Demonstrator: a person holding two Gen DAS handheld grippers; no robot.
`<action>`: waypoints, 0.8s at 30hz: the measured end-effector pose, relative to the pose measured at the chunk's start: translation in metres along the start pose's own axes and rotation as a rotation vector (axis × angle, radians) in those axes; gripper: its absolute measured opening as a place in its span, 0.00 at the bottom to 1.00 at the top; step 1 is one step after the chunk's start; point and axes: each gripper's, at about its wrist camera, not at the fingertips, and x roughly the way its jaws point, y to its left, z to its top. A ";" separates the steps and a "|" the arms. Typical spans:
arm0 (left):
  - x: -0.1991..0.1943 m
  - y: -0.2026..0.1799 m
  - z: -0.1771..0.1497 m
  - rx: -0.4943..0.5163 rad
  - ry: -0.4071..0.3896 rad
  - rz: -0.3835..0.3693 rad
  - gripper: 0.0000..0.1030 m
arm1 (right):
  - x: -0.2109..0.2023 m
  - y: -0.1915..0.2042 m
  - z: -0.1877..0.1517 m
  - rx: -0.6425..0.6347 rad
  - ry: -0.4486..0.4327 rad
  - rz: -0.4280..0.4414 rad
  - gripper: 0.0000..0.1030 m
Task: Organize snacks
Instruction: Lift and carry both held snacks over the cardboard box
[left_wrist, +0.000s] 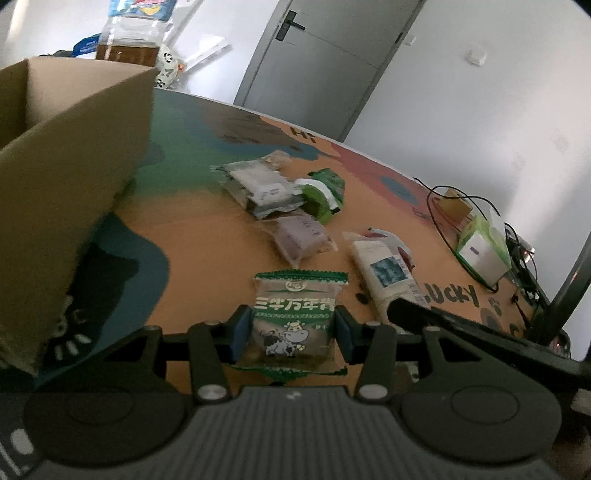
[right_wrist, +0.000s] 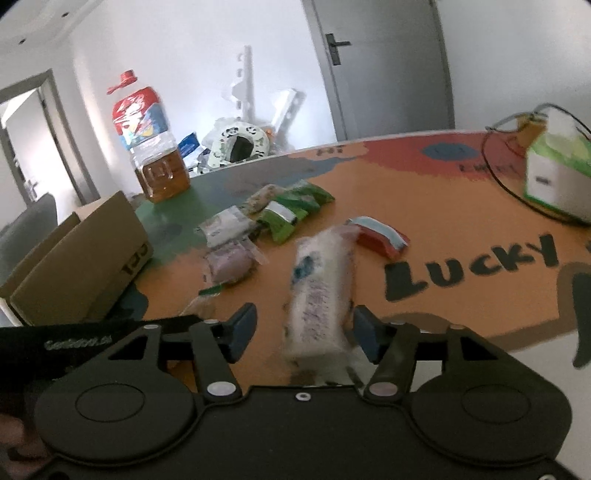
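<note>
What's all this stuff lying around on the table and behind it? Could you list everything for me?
cow-print snack packet: one, green and clear, between the left gripper's pads
long white snack pack: one, white, between the right gripper's fingers, a gap on one side
purple snack: one, on the table's middle
silver snack pack: one, farther back
green snack packets: a few, beside the silver one
red-and-white packet: one, near the LUCKY lettering
cardboard box: one, brown, open, table's left end
tissue box: one, green and white, right end
oil bottle: one, red cap, behind the box
table: one, orange with painted patches
door: grey, shut
left gripper: black
right gripper: black
</note>
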 end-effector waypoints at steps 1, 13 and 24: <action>-0.002 0.003 0.000 -0.005 -0.002 0.008 0.46 | 0.003 0.002 0.001 -0.010 -0.001 -0.008 0.58; -0.025 0.023 0.005 -0.044 -0.052 0.012 0.46 | 0.021 0.020 -0.004 -0.087 0.026 -0.085 0.38; -0.055 0.014 0.014 -0.029 -0.131 0.011 0.46 | -0.005 0.019 -0.001 -0.023 -0.024 0.003 0.28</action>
